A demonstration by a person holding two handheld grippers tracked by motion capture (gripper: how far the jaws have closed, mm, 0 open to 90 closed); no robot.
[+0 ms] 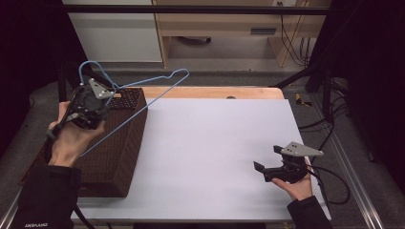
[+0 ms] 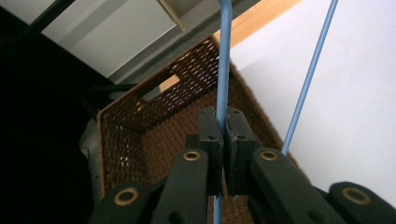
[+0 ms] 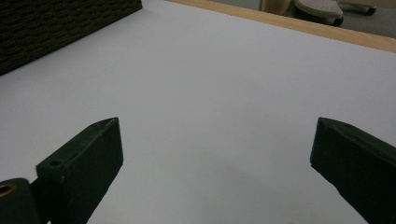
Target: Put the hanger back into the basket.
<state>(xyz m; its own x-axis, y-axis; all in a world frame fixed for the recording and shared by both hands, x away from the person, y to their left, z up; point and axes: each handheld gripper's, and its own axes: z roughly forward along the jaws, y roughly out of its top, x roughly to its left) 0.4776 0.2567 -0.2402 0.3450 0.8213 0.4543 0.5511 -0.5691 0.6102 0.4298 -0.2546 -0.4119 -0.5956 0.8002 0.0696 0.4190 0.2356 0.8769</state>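
Left gripper [image 2: 223, 154] pinching blue wire hanger [image 2: 224, 70] (above brown wicker basket [image 2: 140, 126]), right gripper [image 3: 215, 154] with jaws spread wide over white table [image 3: 210, 93].

A thin blue wire hanger [image 1: 138, 93] is held tilted in the air above the brown wicker basket [image 1: 125, 143]

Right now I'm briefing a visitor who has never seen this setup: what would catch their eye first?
The blue wire hanger, pinched in the left claw and held above the brown wicker basket at the table's left edge. Next, the wide white tabletop, where the right claw sits open near the front right corner.
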